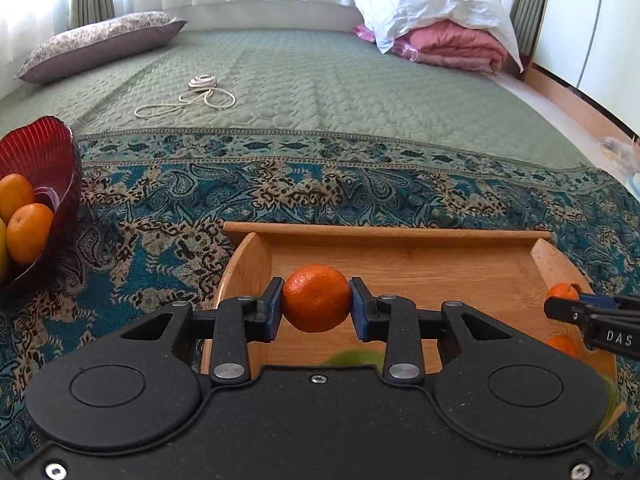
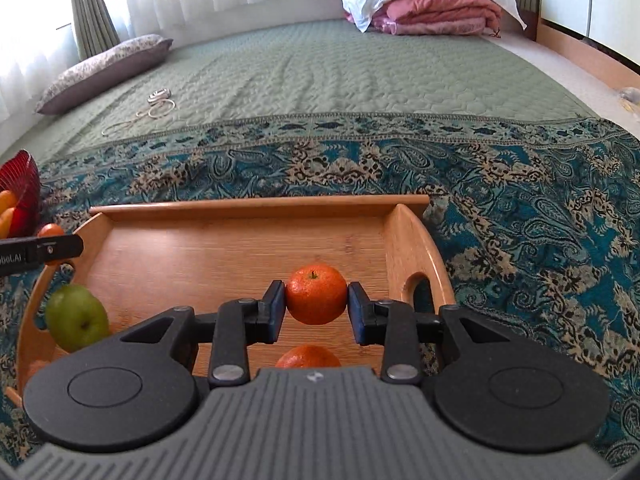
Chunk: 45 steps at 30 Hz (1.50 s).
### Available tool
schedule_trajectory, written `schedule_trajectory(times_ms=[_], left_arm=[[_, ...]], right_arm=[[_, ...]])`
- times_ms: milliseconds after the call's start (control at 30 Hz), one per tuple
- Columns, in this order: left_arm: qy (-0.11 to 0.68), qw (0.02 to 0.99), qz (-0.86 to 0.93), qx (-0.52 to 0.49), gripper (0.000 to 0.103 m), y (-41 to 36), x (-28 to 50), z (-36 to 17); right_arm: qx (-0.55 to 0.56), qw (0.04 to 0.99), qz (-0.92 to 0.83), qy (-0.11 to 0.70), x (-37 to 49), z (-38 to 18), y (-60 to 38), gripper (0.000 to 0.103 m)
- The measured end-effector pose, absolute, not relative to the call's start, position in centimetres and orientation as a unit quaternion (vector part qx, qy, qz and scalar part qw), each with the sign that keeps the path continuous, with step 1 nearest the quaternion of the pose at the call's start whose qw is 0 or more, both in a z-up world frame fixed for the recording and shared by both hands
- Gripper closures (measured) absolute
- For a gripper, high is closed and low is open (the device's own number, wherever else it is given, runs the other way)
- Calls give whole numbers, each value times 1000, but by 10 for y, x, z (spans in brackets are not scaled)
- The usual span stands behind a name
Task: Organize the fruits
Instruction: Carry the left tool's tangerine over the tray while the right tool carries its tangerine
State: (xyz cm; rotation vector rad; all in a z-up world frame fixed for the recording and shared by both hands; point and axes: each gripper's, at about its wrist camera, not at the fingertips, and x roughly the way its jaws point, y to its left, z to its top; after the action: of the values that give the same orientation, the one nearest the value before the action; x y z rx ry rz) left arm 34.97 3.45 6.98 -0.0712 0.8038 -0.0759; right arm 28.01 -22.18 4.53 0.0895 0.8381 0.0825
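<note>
My left gripper [image 1: 317, 308] is shut on a tangerine [image 1: 317, 298], held above the left part of a wooden tray [image 1: 384, 233]. My right gripper [image 2: 316, 305] is shut on a second tangerine [image 2: 316, 294] over the tray's [image 2: 260, 204] right part. Each gripper shows at the edge of the other's view, the right one [image 1: 560, 304] and the left one [image 2: 60, 246]. A green apple [image 2: 77, 317] and another tangerine [image 2: 308, 357] lie in the tray. A red glass bowl [image 1: 48, 152] with oranges [image 1: 29, 232] stands left of the tray.
The tray rests on a teal paisley cloth [image 1: 360, 184] spread over a green quilted bed [image 1: 320, 80]. Farther back lie a pillow [image 1: 100, 44], a coiled white cord [image 1: 200, 92] and folded pink bedding under a white sheet [image 1: 440, 28]. A wooden bed edge runs along the right.
</note>
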Motion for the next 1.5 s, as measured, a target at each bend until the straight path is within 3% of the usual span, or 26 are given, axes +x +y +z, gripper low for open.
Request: schedule_trajectory(times_ms=[1500], left_arm=[[428, 902, -31, -42, 71, 36, 369, 32]], right_arm=[[40, 906, 32, 419, 301, 25, -219, 65]])
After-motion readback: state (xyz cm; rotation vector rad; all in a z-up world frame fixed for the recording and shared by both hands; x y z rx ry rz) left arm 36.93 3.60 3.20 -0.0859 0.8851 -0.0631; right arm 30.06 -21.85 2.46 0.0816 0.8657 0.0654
